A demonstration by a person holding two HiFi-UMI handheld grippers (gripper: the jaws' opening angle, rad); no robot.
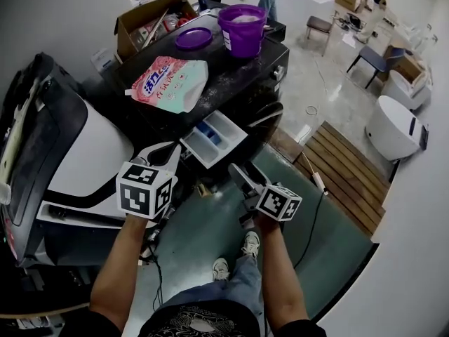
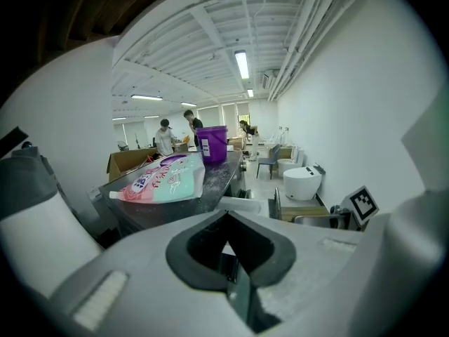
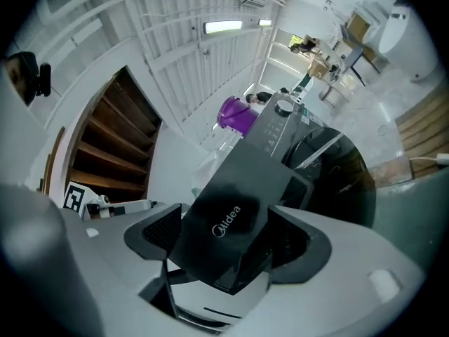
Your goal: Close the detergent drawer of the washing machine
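Observation:
The detergent drawer, white with a blue compartment, stands pulled out of the black washing machine. My right gripper is at the drawer's front end. In the right gripper view its jaws stand open, and the drawer's black front panel lies tilted between them; I cannot tell if it touches them. My left gripper hovers just left of the drawer, beside the machine's front. Its jaws are shut with nothing held.
On the machine's top lie a pink detergent bag, a purple lid and a purple bucket. A white appliance stands to the left. A wooden pallet and a cable lie on the floor at right. People stand far behind.

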